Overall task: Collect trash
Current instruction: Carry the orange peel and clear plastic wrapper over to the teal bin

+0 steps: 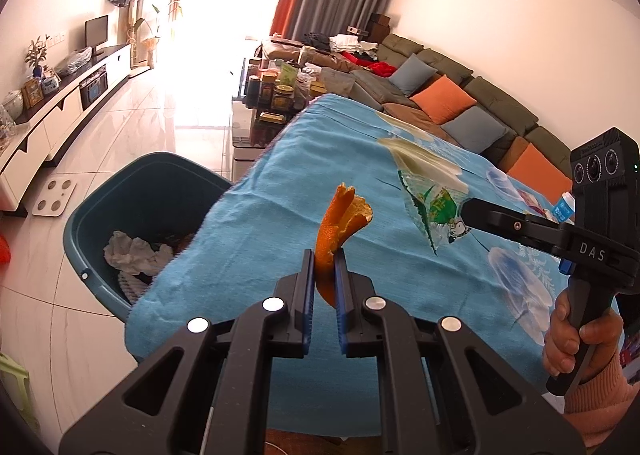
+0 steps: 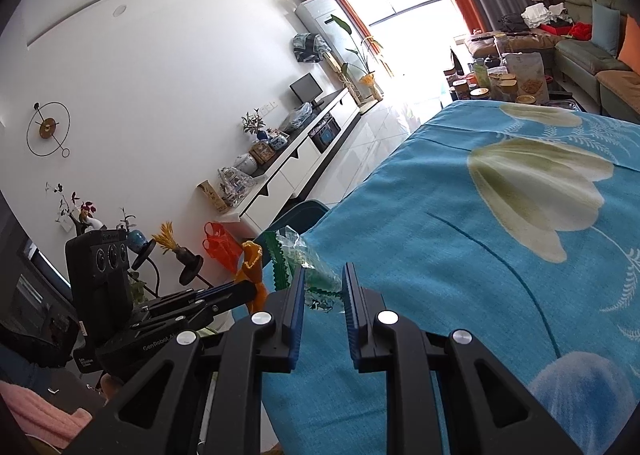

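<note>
1. Orange peel (image 1: 338,233) pinched upright between the narrowed pads of the left gripper (image 1: 325,279), curling end above the fingertips, held over the blue tablecloth (image 1: 256,223).
2. Clear plastic wrapper (image 2: 310,269) with green print gripped at one end by the right gripper (image 2: 323,287), jaws closed onto it; wrapper sticking out ahead of the fingertips, to the right of the peel.
3. Below and left of the left gripper: teal bin (image 1: 120,191) on the floor beside the table edge, with crumpled white paper (image 1: 134,255) inside.
4. Farther ahead: cluttered low table with jars (image 1: 276,91); sofa with cushions (image 1: 448,95) to the right.
</note>
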Motion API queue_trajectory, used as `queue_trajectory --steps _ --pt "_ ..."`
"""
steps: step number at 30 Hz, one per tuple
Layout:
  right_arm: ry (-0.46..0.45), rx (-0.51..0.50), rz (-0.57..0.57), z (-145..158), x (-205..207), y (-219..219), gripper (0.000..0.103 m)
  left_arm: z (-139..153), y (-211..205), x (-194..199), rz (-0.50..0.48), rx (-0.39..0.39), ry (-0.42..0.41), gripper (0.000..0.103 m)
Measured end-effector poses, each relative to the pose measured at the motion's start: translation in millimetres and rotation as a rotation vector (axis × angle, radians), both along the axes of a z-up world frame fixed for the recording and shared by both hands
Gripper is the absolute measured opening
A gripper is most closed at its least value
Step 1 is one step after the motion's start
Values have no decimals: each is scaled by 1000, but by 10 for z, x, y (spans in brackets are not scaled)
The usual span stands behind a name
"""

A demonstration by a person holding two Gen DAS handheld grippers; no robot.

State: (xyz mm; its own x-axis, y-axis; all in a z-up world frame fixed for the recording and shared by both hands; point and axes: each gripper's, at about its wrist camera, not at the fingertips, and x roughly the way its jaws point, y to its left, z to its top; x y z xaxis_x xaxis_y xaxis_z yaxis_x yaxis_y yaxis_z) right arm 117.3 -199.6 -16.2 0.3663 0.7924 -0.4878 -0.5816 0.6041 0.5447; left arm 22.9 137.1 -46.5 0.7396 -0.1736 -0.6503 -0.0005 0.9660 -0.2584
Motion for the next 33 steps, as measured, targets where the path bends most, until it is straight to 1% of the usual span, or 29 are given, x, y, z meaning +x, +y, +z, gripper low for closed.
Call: queue_trajectory --steps 16,33 --pt "-21 -23 47 63 21 258 17 -10 303 -52 75 -10 -4 10" --pt "-25 -37 89 95 67 508 17 -5 500 -97 141 -9 -6 10"
